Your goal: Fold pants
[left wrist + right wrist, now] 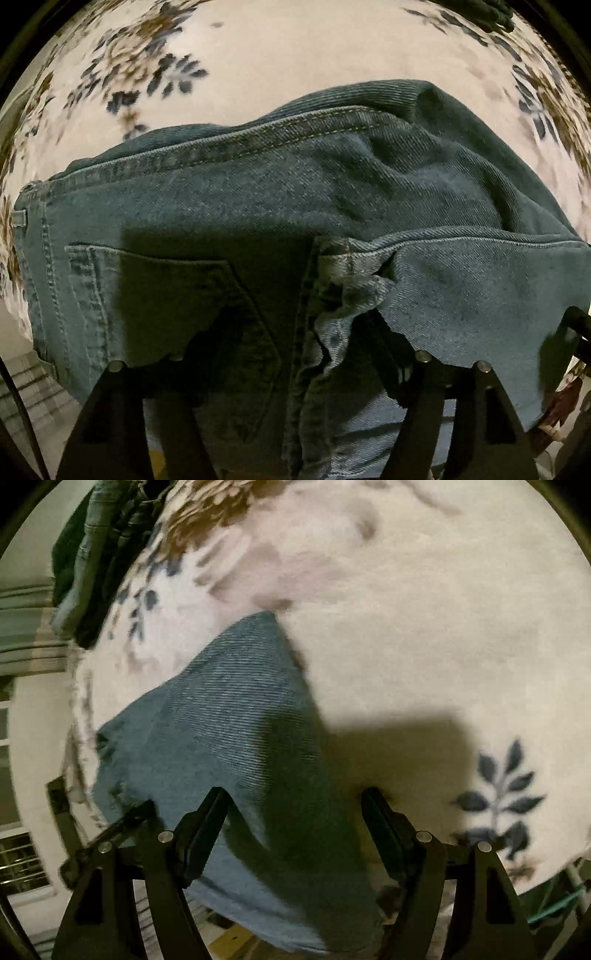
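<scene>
Both grippers hover over a pair of blue jeans (295, 192) lying on a cream bedspread (295, 48) printed with blue and brown leaves. From the left wrist view, the left gripper (295, 343) points straight down at the seat of the jeans; its fingertips are lost against the denim and in shadow, so I cannot tell how wide the jaws stand or whether they pinch cloth. A back pocket (166, 295) sits beneath the gripper and the waistband (29, 221) lies to the pocket's left. The right gripper (295, 805) stands with its jaws spread wide, gripping nothing; a fold of the jeans runs between the fingers (207, 823), one finger against the denim, the other over bare bedspread.
</scene>
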`<control>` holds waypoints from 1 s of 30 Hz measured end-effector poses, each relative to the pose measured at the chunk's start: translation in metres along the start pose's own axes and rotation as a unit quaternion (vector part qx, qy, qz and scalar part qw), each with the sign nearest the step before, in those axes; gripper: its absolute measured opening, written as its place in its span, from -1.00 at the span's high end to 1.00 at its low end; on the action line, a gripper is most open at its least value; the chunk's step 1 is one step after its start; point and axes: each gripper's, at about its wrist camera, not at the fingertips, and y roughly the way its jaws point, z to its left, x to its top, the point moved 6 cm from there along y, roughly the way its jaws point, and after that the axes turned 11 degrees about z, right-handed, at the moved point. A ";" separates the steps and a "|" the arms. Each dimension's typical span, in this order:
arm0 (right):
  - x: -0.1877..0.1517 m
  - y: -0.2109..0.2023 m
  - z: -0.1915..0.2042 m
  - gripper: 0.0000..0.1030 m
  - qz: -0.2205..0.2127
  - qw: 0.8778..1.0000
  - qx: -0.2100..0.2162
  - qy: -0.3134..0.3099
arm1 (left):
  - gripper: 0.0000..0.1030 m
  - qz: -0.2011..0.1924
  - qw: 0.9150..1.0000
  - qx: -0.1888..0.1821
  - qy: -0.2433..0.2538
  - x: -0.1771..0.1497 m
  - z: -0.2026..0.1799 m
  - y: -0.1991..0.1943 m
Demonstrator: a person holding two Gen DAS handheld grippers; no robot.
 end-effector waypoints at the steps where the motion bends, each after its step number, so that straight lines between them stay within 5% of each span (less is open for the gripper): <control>1: 0.000 0.003 0.003 -0.51 0.005 1.000 0.007 -0.002 | -0.36 0.000 1.000 -0.001 -0.002 0.000 0.000 0.000; 8: -0.005 0.003 0.017 -0.51 0.009 0.998 -0.055 -0.004 | -0.38 -0.018 0.999 -0.009 -0.042 -0.014 0.025 -0.022; 12: -0.022 -0.011 0.041 -0.51 -0.009 0.991 -0.133 0.005 | -0.75 -0.036 0.995 -0.015 -0.094 -0.034 0.065 -0.047; 17: -0.036 -0.002 0.091 -0.77 -0.012 0.980 -0.197 -0.017 | -0.79 -0.042 0.984 -0.026 -0.174 -0.057 0.121 -0.062; 27: -0.047 0.009 0.128 -0.80 -0.044 0.953 -0.298 0.010 | -0.80 -0.043 0.943 -0.069 -0.324 -0.087 0.230 -0.033; 30: -0.051 -0.001 0.133 -0.80 -0.062 0.947 -0.316 0.012 | -0.79 -0.049 0.916 -0.125 -0.377 -0.095 0.260 -0.016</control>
